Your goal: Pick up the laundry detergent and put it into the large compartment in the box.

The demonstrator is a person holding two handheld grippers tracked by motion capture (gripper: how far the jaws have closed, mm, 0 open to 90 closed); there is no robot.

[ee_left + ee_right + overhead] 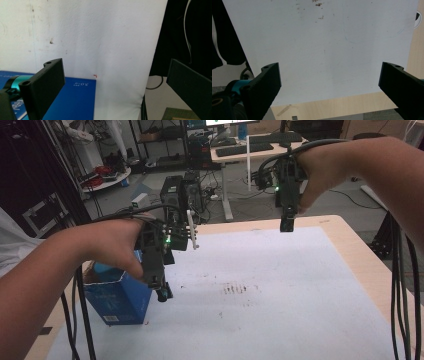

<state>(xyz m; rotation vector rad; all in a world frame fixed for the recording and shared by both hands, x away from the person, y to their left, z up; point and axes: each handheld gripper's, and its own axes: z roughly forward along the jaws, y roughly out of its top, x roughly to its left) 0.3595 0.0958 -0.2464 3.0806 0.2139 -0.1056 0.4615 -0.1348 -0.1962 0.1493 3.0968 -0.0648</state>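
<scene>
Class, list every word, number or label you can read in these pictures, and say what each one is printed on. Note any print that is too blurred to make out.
"5.0" or "0.5": small white print on the blue box, seen upside down in the left gripper view, so the reading is unsure.
White label low on the box's front in the high view: too small to read.
White mat: brown stains, no text.

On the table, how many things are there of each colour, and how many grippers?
Blue box: 1
White sheet covering the table: 1
Black grippers: 2, the left gripper beside the box and the right gripper over the far edge, both with jaws apart
Total: 4
</scene>
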